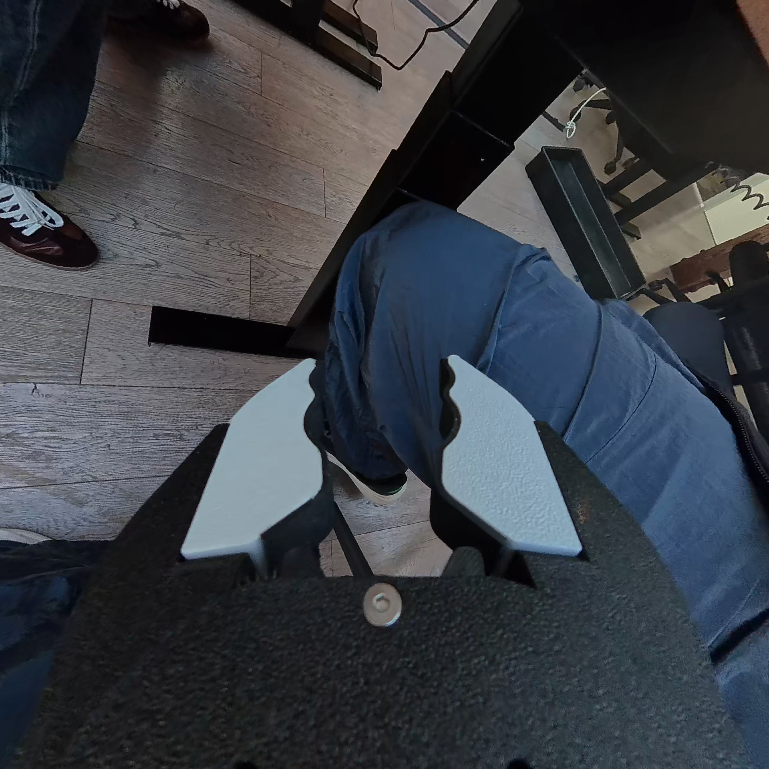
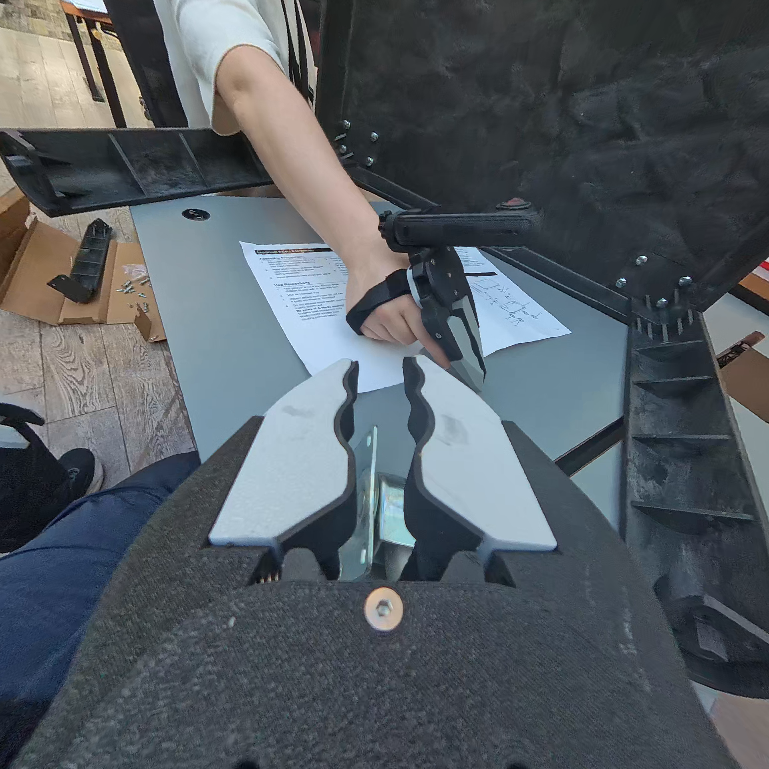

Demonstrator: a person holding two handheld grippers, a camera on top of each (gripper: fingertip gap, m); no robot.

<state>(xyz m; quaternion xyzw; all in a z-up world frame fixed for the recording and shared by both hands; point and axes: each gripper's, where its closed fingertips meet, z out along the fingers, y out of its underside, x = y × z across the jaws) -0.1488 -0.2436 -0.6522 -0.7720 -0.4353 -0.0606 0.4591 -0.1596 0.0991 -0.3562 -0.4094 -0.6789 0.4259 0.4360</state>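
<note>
The right gripper is clenched on a bracket, a shiny, silvery piece of folded metal with small holes in its upright plate. It sits deep between the fingers, near their base, over the edge of a grey table. Just ahead of the tips lies a printed sheet; a second handheld gripper rests its tip there. The left gripper is released and empty, above a blue-trousered knee and wood floor.

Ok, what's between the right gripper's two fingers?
A shiny metal bracket, lodged low in the right gripper, near its base; the tips are apart. The right wrist view shows it.
</note>
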